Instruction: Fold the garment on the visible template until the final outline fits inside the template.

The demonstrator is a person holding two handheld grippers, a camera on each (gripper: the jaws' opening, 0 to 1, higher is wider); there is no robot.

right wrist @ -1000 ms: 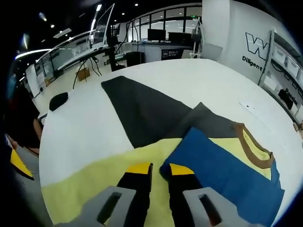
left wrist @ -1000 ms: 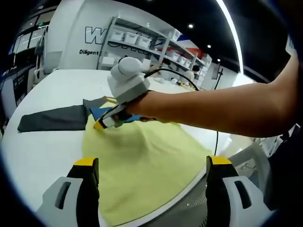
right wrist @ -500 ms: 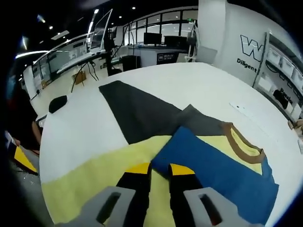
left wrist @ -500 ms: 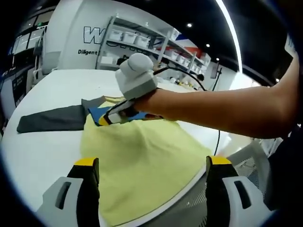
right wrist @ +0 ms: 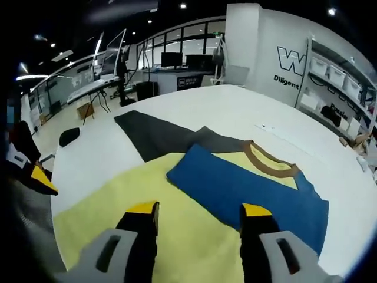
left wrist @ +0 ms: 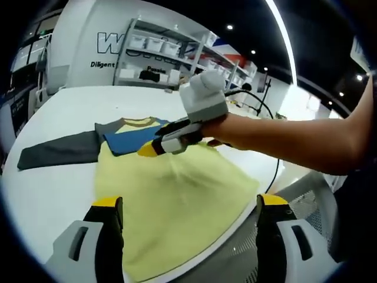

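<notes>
Yellow shirt [left wrist: 171, 194] lying flat on white table [left wrist: 47, 183], blue sleeve [right wrist: 235, 188] folded across chest.
Left gripper [left wrist: 188, 209] spread wide near the hem; right gripper [right wrist: 199, 212] parted above the yellow cloth, holding nothing.

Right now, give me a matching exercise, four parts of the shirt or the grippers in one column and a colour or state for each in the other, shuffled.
Column one:
1. sleeve
2. collar
3. folded-over panel
4. right gripper

Column two:
A. blue
B. open above the yellow cloth
C. dark grey, lying flat on the white table
D. brown

Pairs: 1-C, 2-D, 3-A, 4-B
</notes>
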